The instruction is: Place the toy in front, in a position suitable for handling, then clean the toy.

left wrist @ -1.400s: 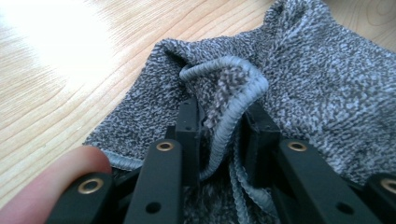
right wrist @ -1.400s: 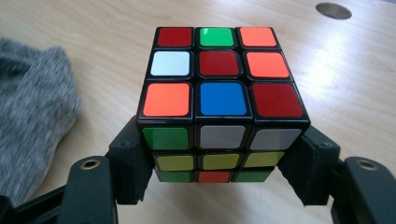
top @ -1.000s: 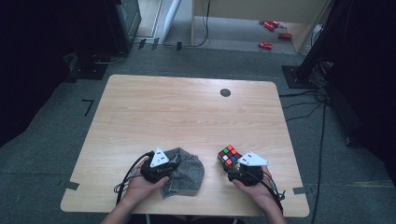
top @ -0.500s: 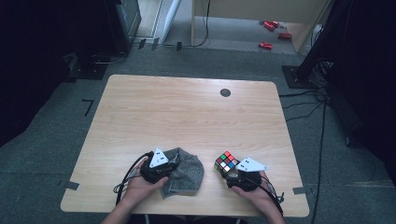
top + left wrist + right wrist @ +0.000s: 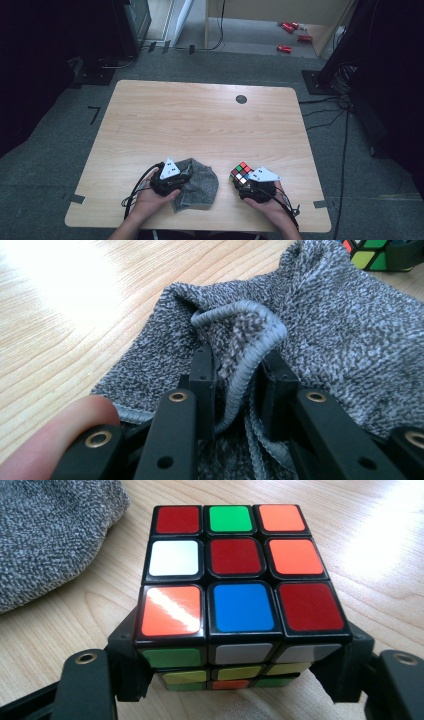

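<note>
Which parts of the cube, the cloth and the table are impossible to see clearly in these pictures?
- Cube: in the right gripper view its lower rows sit behind the right gripper; far faces hidden.
- Cloth: in the left gripper view its pinched hem disappears between the left gripper jaws.
- Dark disc on the table: too small in the high view to identify.

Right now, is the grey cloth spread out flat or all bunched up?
Bunched up. The grey cloth lies in humps and folds, and the left gripper pinches its raised stitched hem between its jaws.

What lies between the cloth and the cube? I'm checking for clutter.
Only bare table separates the grey cloth from the cube, seen in the high view.
</note>
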The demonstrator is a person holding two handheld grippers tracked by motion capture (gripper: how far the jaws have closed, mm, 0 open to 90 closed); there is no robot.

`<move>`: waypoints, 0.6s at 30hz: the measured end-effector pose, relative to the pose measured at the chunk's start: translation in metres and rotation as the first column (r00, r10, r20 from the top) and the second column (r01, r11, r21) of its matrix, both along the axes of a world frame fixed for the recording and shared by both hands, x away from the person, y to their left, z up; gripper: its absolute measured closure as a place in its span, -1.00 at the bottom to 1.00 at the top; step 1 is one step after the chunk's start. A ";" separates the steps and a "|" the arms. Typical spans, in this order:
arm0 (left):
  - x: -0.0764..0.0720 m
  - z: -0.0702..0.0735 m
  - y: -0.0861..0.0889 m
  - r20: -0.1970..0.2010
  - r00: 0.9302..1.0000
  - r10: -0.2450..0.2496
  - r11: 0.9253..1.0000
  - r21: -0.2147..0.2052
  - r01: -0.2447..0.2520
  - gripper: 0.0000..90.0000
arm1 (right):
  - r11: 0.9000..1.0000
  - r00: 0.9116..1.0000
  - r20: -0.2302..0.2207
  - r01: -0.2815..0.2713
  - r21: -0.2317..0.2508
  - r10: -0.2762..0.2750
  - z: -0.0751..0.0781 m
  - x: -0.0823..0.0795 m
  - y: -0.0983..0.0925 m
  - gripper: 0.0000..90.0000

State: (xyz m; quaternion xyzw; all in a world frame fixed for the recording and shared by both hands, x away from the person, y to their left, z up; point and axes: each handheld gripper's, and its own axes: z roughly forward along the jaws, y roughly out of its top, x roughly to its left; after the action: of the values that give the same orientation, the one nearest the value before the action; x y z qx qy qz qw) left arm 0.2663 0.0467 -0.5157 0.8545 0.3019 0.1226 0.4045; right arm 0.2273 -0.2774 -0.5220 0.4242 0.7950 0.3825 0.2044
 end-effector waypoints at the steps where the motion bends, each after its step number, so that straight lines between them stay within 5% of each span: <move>1: 0.000 0.000 0.000 -0.002 1.000 0.001 1.000 -0.001 -0.001 0.61 | 1.000 1.000 0.001 -0.001 -0.003 0.001 0.000 0.000 0.000 -0.27; 4: 0.000 0.001 0.001 0.006 1.000 0.006 1.000 -0.005 -0.006 0.51 | 1.000 1.000 0.009 -0.002 -0.009 0.002 0.000 0.000 0.001 -0.26; 9: -0.001 0.004 0.008 0.010 1.000 0.001 0.997 -0.079 -0.001 0.24 | 0.998 0.999 -0.008 0.054 0.027 -0.054 0.006 0.006 -0.004 -0.25; 14: -0.003 0.014 0.014 -0.026 1.000 -0.004 0.982 -0.189 -0.001 -0.36 | 0.995 0.997 0.021 0.076 0.057 -0.077 0.019 0.007 -0.011 -0.25; 16: -0.003 0.015 0.010 -0.033 0.999 -0.014 0.985 -0.174 0.008 -0.55 | 0.995 0.997 0.033 0.074 0.064 -0.076 0.025 0.005 -0.012 -0.25; 18: -0.007 0.018 -0.004 -0.027 0.999 -0.021 0.993 -0.115 0.018 -0.70 | 0.995 0.996 0.046 0.070 0.066 -0.073 0.029 0.004 -0.012 -0.24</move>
State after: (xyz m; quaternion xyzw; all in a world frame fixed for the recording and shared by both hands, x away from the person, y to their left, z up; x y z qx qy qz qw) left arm 0.2590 0.0429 -0.4979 0.8344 0.3058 0.0891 0.4499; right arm 0.2317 -0.2891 -0.4927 0.4493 0.7615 0.4103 0.2233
